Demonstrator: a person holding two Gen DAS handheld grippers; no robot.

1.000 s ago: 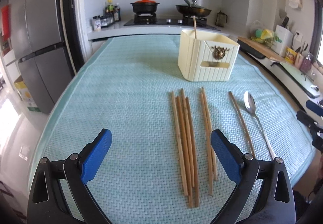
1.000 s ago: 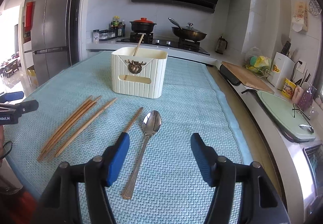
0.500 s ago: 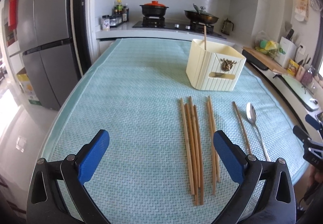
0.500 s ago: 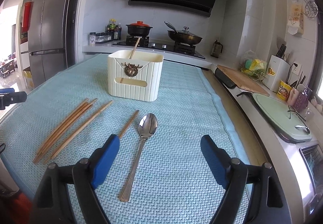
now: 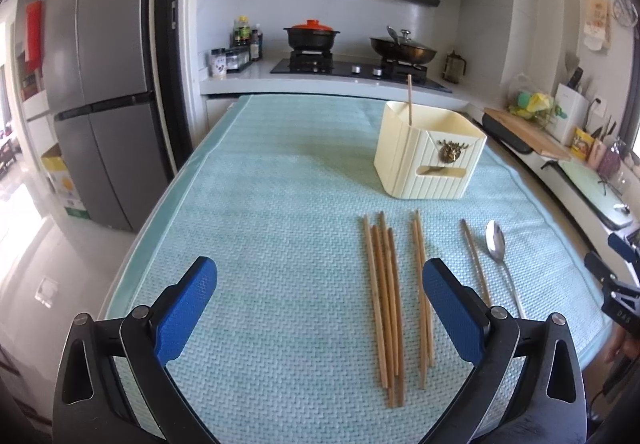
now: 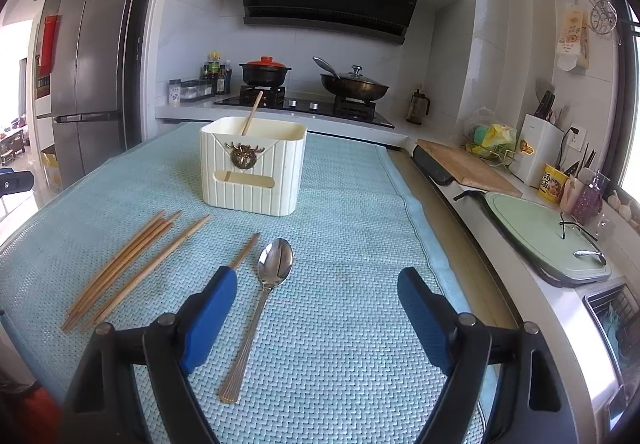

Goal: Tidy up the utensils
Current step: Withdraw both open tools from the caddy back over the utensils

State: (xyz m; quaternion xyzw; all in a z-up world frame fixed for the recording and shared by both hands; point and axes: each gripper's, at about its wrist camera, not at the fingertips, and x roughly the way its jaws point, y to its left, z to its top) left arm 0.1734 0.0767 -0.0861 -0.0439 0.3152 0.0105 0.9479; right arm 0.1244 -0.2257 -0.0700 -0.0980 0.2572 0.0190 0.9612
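Right hand-held gripper [image 6: 316, 308] has just widened, empty above spoon [image 6: 264, 296]; left [image 5: 320, 308] apparently apart.

I count seven loose chopsticks [image 5: 384, 304] on my mat, one more upright in one holder [image 6: 253, 164] — one spoon [image 6: 264, 296], two pots.

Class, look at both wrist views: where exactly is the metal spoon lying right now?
The spoon lies flat on the blue mat, bowl towards the cream utensil holder, just right of a single chopstick. In the left wrist view it is the rightmost utensil.
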